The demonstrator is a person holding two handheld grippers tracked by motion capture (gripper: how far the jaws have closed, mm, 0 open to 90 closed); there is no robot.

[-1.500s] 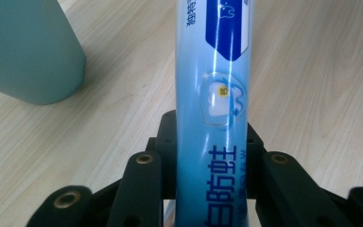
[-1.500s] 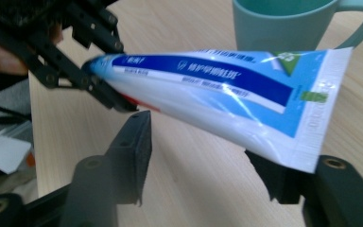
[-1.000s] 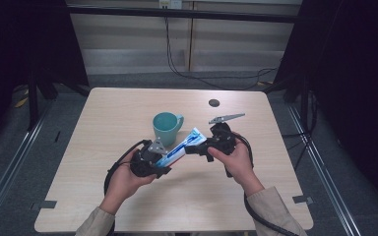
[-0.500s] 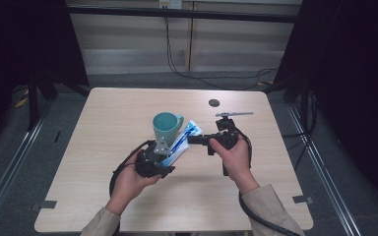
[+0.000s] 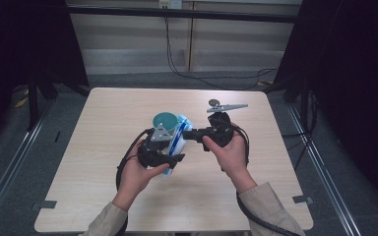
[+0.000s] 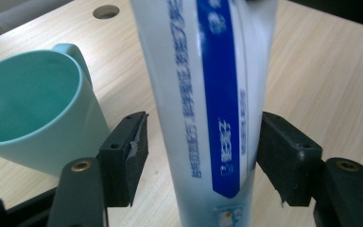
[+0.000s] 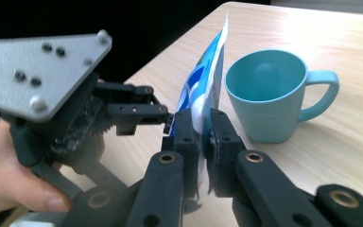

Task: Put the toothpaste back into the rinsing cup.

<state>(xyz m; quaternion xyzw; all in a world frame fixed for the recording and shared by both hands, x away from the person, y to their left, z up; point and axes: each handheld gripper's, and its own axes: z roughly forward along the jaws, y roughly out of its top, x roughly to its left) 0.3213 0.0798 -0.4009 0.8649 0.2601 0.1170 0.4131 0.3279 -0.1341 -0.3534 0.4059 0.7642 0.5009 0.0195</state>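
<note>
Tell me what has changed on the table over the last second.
The blue-and-white tube swung from lying nearly level between the two grippers to pointing away toward the teal mug, its far end now beside the mug. The right gripper keeps its clamp on the tube; the left gripper has its jaws apart, straddling it. Both hands moved slightly forward. The mug and the table stayed put.

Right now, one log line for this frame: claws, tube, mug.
left claw: open around tube, gaps both sides | right claw: shut on tube | mug: upright on table, beside tube, looks empty
</note>
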